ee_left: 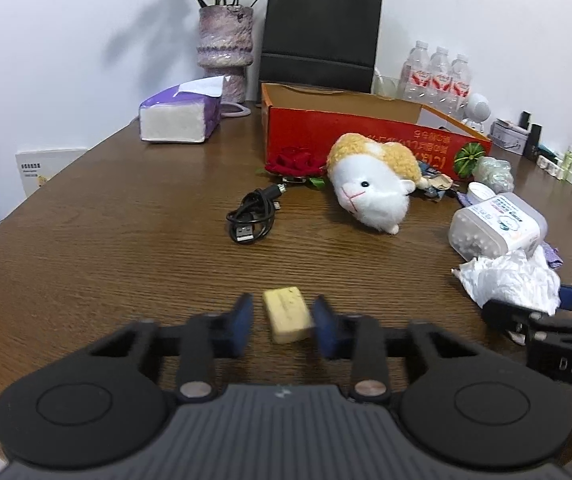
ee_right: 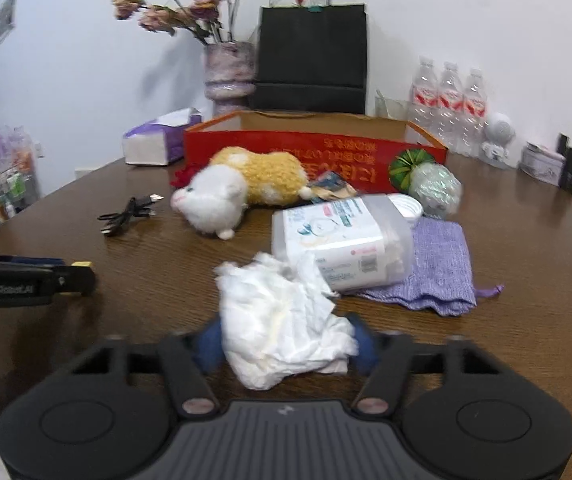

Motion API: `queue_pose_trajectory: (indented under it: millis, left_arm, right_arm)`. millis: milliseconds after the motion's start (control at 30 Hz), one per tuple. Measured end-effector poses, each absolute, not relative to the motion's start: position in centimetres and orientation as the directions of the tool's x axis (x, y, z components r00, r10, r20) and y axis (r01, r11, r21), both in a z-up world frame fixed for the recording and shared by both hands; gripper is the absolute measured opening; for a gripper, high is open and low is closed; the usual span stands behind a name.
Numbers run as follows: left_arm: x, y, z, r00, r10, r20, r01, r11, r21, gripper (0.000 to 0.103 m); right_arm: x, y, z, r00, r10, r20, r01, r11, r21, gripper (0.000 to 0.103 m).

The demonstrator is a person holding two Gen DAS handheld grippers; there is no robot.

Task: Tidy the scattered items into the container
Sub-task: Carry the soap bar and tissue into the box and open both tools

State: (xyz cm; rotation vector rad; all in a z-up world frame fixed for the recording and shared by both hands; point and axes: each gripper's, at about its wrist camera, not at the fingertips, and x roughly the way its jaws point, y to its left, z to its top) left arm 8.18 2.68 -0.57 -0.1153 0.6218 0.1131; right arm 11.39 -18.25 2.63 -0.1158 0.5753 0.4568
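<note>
A yellow eraser block (ee_left: 287,313) lies on the brown table between the blue pads of my left gripper (ee_left: 284,325), with small gaps on both sides, so the jaws are open around it. My right gripper (ee_right: 287,342) brackets a crumpled white tissue (ee_right: 286,326); its pads sit against the wad's sides. That gripper and the tissue (ee_left: 511,280) also show in the left wrist view. The red open box (ee_left: 365,136) stands at the back. A plush hamster (ee_left: 373,184), a black USB cable (ee_left: 252,218), a red rose (ee_left: 293,164) and a cotton swab box (ee_right: 341,240) lie scattered.
A purple knit cloth (ee_right: 441,268) lies under the swab box. A tissue pack (ee_left: 182,114), vase (ee_left: 226,52), black bag (ee_left: 319,32) and water bottles (ee_left: 437,74) stand along the back wall. A wrapped ball (ee_right: 433,188) and green ornament (ee_right: 401,168) sit by the box.
</note>
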Motion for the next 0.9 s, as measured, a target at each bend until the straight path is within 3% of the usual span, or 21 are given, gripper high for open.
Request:
queue_pose_trajectory:
  millis: [100,433,900]
  left_arm:
    - [8.0,2.8,-0.6,0.814,0.060,-0.578,-0.128,0.989,-0.078,0.024]
    - [7.9,3.0,0.0,0.832,0.021,-0.555,-0.100,0.988,-0.113,0.023]
    - [11.3,1.8,6.1,0.915,-0.043,-0.402,0.001,0.995,-0.104,0.023]
  right_arm:
    - [11.0,-18.3,2.8,0.740,0.401,-0.539,-0.461,0.887,0.026,0.027]
    - [10.7,-18.3,3.9,0.752,0.433,-0.497,-0.479,0.877,0.038,0.025]
    - [14.6,-19.2,9.4,0.751,0.527,-0.397,-0.527,0.841,0.121,0.024]
